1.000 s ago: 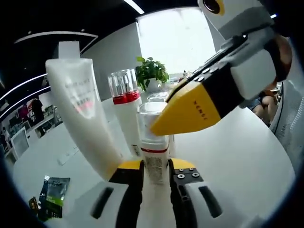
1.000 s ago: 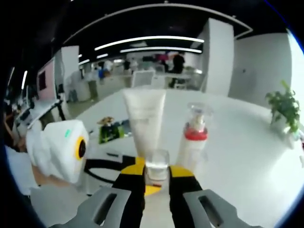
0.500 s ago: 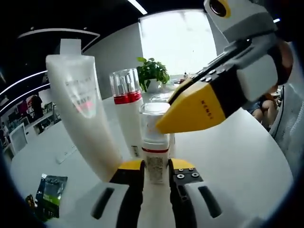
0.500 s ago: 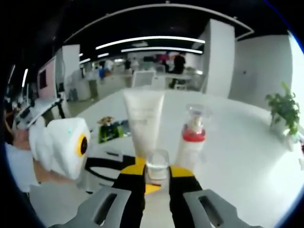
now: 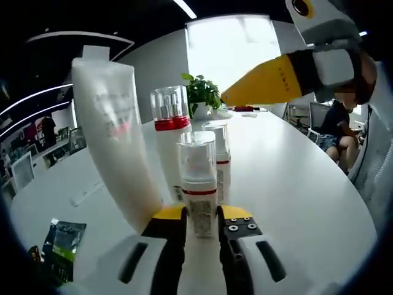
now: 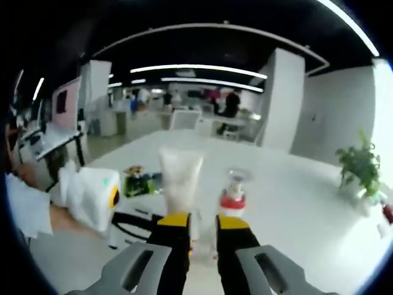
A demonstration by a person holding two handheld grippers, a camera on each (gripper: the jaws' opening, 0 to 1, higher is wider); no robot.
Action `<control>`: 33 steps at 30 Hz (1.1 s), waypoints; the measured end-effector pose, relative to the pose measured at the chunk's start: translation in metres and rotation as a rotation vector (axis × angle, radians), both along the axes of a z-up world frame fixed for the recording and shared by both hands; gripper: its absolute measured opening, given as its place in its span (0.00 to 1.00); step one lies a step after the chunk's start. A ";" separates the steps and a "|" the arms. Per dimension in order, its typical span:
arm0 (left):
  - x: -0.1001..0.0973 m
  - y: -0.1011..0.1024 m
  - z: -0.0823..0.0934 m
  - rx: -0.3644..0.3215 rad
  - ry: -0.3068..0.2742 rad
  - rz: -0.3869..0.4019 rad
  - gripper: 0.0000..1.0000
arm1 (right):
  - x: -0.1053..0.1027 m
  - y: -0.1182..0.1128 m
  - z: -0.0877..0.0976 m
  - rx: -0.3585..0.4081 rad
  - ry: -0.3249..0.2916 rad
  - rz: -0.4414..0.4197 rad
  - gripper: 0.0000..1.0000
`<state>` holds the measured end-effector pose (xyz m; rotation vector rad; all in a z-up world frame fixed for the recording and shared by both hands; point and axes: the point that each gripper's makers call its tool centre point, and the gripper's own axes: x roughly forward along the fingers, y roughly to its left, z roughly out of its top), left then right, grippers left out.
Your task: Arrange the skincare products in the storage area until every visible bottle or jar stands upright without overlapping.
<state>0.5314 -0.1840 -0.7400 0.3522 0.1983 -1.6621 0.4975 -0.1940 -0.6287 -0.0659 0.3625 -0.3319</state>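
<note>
While the left claw (image 5: 201, 222) sits at the bottom centre of the left gripper view, its yellow-tipped jaws are closed on the base of a small clear-capped bottle (image 5: 198, 182), which stands upright on the white worktop (image 5: 295, 184). Just behind that bottle, touching or nearly so, stands a second small bottle (image 5: 221, 161) with a red band. To the left of them rises a taller pump bottle (image 5: 168, 136) with a red collar and clear cap, and further left a big white tube (image 5: 115, 136) stands on its cap, leaning a little. A green sachet (image 5: 63, 241) lies on the worktop at lower left. At upper right the right claw (image 5: 270, 78) hangs in the air above the bottles, clear of them.

Seen from the right gripper view, the right claw (image 6: 201, 228) has its jaws slightly apart with nothing gripped between them. Beyond them stand the white tube (image 6: 179, 184) and the pump bottle (image 6: 233, 195), with the left claw's white body (image 6: 92, 195) at lower left. A potted plant (image 6: 361, 171) sits at the far right.
</note>
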 end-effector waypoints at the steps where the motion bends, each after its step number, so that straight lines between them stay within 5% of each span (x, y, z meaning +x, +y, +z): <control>1: 0.000 -0.001 0.000 -0.001 0.000 -0.001 0.21 | -0.002 -0.002 0.004 0.004 -0.014 -0.005 0.09; 14: -0.001 -0.002 -0.004 -0.011 0.073 -0.015 0.21 | -0.033 -0.012 0.017 -0.004 -0.044 -0.030 0.06; 33: -0.006 -0.004 -0.012 0.004 0.053 -0.046 0.20 | -0.040 -0.019 0.017 0.018 -0.063 -0.049 0.05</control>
